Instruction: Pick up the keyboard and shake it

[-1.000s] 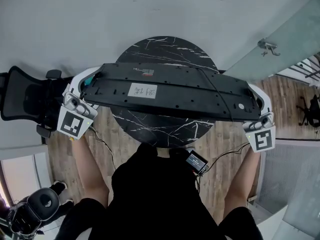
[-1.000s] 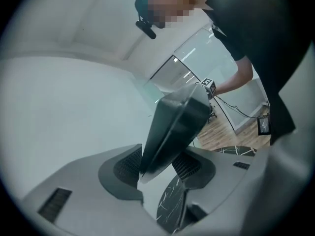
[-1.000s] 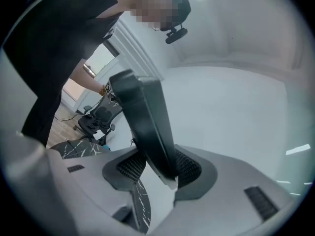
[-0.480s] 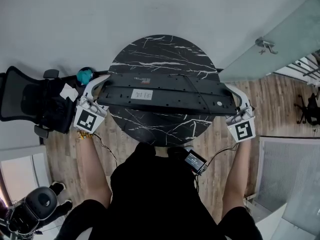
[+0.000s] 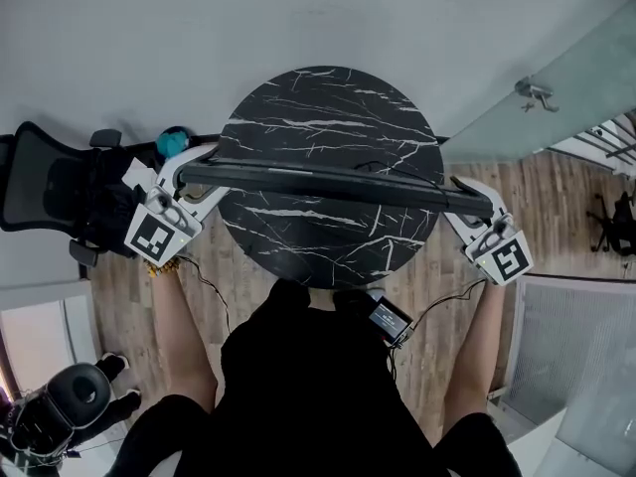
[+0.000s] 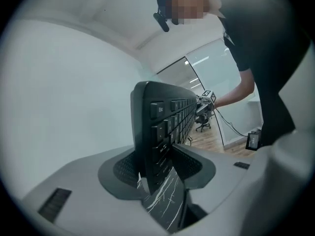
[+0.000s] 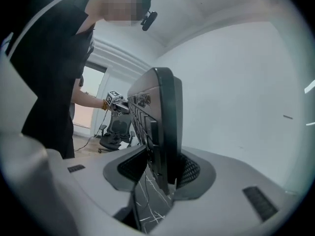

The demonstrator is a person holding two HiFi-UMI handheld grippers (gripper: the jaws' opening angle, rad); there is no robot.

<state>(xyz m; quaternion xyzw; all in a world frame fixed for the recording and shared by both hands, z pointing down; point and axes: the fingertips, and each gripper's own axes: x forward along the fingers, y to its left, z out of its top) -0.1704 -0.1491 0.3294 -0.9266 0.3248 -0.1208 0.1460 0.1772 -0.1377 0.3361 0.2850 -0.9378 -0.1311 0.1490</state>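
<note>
There is one keyboard (image 5: 328, 179). It is long, thin, black and made of hard plastic. It is up in the air over the middle of the surface (image 5: 328, 107), reaching from 9 o'clock to 3 o'clock. It is turned on its long edge, so from the head view it looks like a dark bar. Its rows of square keys face the person.

There are two tongs, both white with a black-and-white square mark. The left tongs (image 5: 194, 172) pinch the keyboard's end at 9 o'clock. Their dark, dotted pads press on both sides of it. The right tongs (image 5: 475, 205) have the end at 3 o'clock between their pads. They are squeezing in on it and gripping it.

There is one surface. It is round, smooth and black, with thin white lines like marble.

One black chair (image 5: 60, 192) stands past the surface at 9 o'clock, on a brown wooden floor (image 5: 129, 296).
</note>
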